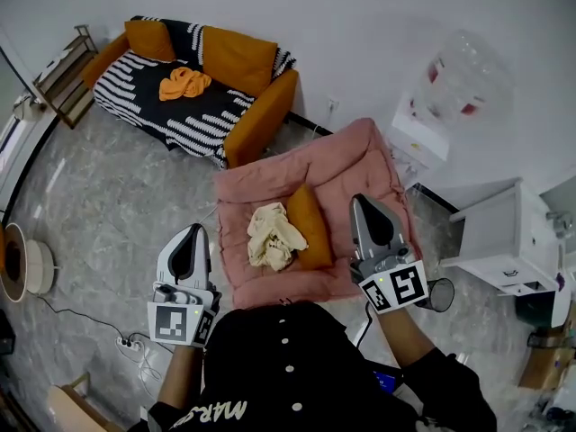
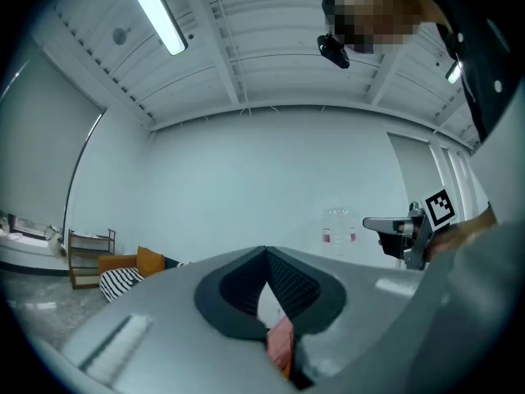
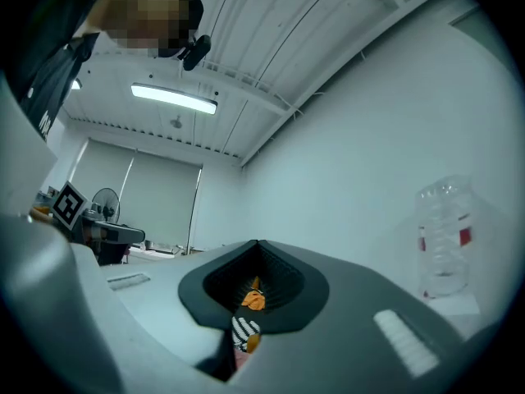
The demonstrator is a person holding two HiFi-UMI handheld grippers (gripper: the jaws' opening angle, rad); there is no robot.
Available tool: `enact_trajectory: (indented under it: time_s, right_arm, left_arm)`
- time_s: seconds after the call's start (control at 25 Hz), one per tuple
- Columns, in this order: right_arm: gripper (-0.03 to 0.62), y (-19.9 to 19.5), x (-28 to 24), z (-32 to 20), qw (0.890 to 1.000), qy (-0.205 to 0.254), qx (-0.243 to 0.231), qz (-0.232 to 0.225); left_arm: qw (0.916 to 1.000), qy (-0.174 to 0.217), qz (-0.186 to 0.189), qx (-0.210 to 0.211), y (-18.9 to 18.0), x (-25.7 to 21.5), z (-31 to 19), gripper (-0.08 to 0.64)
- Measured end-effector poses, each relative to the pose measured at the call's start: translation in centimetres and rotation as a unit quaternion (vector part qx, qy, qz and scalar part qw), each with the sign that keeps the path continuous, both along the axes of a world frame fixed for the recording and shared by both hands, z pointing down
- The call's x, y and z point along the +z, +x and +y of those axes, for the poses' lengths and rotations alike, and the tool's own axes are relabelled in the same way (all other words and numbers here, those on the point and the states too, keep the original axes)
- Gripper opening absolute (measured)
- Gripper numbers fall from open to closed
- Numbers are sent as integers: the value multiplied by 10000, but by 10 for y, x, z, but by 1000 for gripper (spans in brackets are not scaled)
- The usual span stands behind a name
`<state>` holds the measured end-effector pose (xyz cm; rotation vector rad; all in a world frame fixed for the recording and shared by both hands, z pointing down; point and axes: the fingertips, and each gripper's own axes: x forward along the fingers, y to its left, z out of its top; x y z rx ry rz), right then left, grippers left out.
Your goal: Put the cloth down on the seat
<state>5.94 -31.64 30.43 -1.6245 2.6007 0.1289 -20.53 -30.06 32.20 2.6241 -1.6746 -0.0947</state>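
Two claws, both closed and empty: the left gripper (image 1: pixel 193 231) hovers over the floor beside the pink seat (image 1: pixel 360 160), jaws pressed together on nothing, and the right gripper (image 1: pixel 361 200) does the same above the seat's front. The cream cloth (image 1: pixel 273 235) lies crumpled on that seat, touching an orange cushion (image 1: pixel 309 226). An orange cloth (image 1: pixel 184 82) sits on the striped sofa (image 1: pixel 144 88) well beyond.

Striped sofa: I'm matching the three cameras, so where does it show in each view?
Head view: the striped sofa is at the upper left, against the wall.
Left gripper view: low at the left edge, small and far off.
Right gripper view: only a striped sliver, low centre, seen between the jaws.
Shared landmark: the clear water bottle, upper right in the head view, right of centre in the left gripper view, far right in the right gripper view.
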Motion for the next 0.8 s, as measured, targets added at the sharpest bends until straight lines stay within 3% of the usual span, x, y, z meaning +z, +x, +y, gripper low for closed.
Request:
enact_trajectory:
  time_s: [0.8]
  right_arm:
    - [26,11,-3,-14,9998,135,147,1]
  left_arm:
    - [9982,282,-167,-495,-27,-12,-9,0]
